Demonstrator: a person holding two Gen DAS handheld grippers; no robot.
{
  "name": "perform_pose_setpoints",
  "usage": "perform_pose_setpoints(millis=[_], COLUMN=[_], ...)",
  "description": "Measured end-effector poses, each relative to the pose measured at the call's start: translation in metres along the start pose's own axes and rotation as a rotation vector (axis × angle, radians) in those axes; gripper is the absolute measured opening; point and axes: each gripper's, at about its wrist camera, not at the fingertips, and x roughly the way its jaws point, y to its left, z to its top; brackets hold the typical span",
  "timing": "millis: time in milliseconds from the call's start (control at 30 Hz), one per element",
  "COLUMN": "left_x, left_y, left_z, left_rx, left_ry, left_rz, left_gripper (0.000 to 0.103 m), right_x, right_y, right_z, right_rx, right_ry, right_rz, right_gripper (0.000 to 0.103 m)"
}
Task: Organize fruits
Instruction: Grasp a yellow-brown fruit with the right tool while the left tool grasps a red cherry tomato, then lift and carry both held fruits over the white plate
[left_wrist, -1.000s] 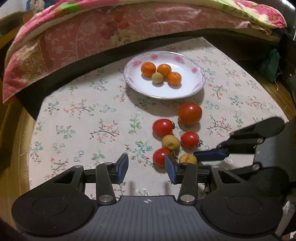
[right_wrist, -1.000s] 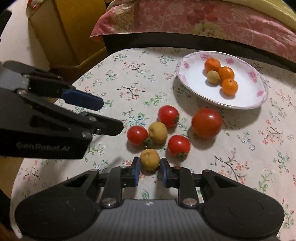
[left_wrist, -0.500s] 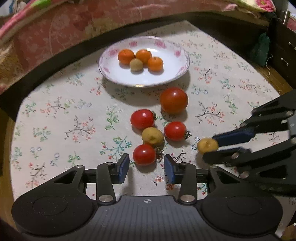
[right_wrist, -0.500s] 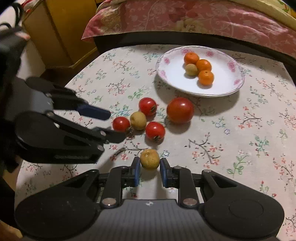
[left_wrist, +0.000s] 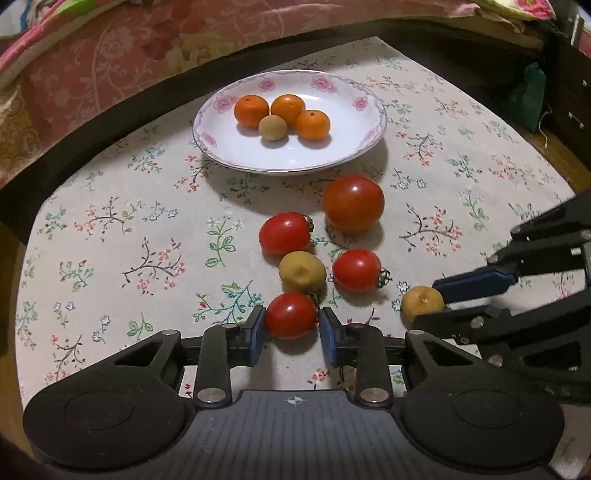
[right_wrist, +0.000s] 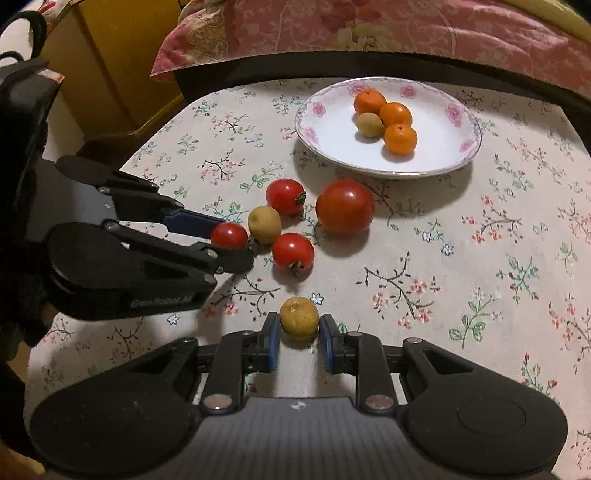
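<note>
My left gripper (left_wrist: 291, 325) is closing, and its blue pads touch both sides of a small red tomato (left_wrist: 291, 314) on the floral cloth. That tomato (right_wrist: 229, 235) is the nearest of a cluster with two more small tomatoes (left_wrist: 284, 233) (left_wrist: 356, 269), a yellow-brown fruit (left_wrist: 302, 271) and a large tomato (left_wrist: 353, 203). My right gripper (right_wrist: 299, 328) is shut on another yellow-brown fruit (right_wrist: 299, 318), held to the right of the cluster. The white flowered plate (left_wrist: 343, 155) at the back holds three oranges (left_wrist: 251, 110) and one yellow-brown fruit (left_wrist: 272, 127).
A pink floral quilt (left_wrist: 147, 48) lies beyond the table's dark back edge. A yellow cabinet (right_wrist: 110, 62) stands past the table's left corner, and a green cloth item (left_wrist: 528, 96) sits off the right side. Open tablecloth (right_wrist: 480, 258) stretches right of the fruit.
My left gripper came down over the nearest red tomato and its jaws narrowed onto it. My right gripper carried its yellow-brown fruit away from the cluster, to the right.
</note>
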Motion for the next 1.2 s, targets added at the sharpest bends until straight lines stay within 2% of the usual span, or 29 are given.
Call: perform_pose_setpoints(millis=[400, 467, 533, 600, 633, 733, 867, 967, 1200], left_x=[-0.007, -0.007, -0.007, -0.007, -0.007, -0.007, -0.008, -0.009, -0.009], left_y=[-0.004, -0.003, -0.003, -0.003, -0.004, -0.006, -0.005, -0.007, -0.005], left_z=[-0.012, -0.012, -0.012, -0.012, -0.012, -0.013, -0.015, -0.016, -0.017], left_rx=[0.019, 0.020, 0.017, 0.013, 0.016, 0.026, 0.024, 0.022, 0.018], left_ry=[0.022, 0.023, 0.027, 0.035, 0.034, 0.030, 0.028, 0.025, 0.019], left_rz=[-0.007, -0.002, -0.002, -0.011, -0.012, -0.008, -0.006, -0.013, -0.010], left_gripper=[0.040, 0.043, 0.052, 0.061, 0.061, 0.062, 0.060, 0.054, 0.052], right_x=[0.003, 0.004, 0.004, 0.004, 0.004, 0.004, 0.004, 0.004, 0.006], right_y=[-0.003, -0.002, -0.001, -0.001, -0.001, 0.002, 0.004, 0.004, 0.004], right_z=[-0.003, -0.002, -0.003, -0.004, -0.004, -0.004, -0.007, -0.005, -0.004], right_rx=[-0.011, -0.013, -0.030, -0.035, -0.038, -0.054, -0.070, -0.073, -0.083], right_ry=[-0.012, -0.011, -0.013, -0.015, -0.015, -0.014, -0.027, -0.029, -0.037], right_rz=[0.013, 0.010, 0.005, 0.001, 0.007, 0.013, 0.009, 0.001, -0.017], right_gripper=[0.018, 0.019, 0.020, 0.023, 0.027, 0.031, 0.031, 0.031, 0.031])
